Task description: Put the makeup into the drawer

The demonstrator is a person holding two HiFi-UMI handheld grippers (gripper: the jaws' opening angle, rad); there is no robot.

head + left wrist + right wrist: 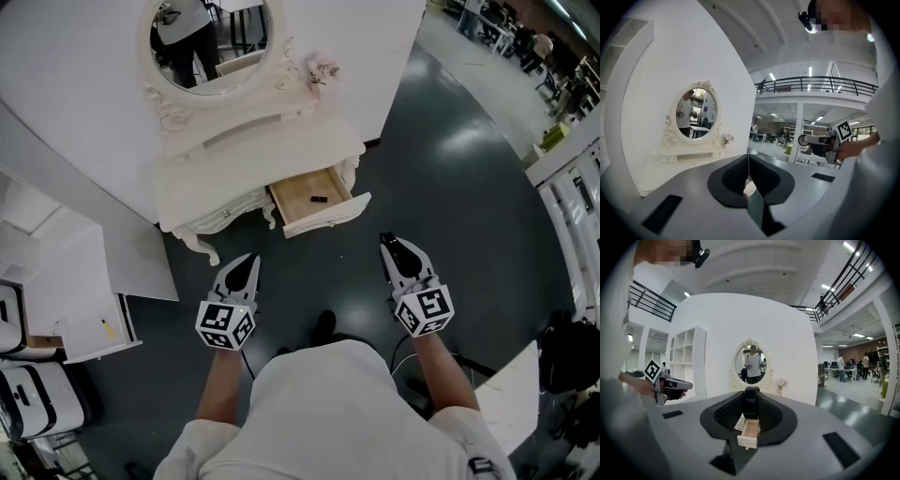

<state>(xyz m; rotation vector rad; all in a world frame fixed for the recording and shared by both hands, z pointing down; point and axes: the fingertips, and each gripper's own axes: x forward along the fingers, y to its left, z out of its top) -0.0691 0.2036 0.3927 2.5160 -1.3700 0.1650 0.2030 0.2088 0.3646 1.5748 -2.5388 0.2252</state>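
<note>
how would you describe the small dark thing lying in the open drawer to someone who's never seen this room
Find the ornate white dressing table with the oval mirror above it. Its one open drawer juts out at the right end as the head view shows it, with a pale wood floor inside. The thing is the small dark oblong piece lying alone on that wood, the only dark spot in the drawer.

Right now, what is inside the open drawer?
Inside the drawer, one small dark item lies on bare wood. The drawer's rear part is covered by the tabletop.
</note>
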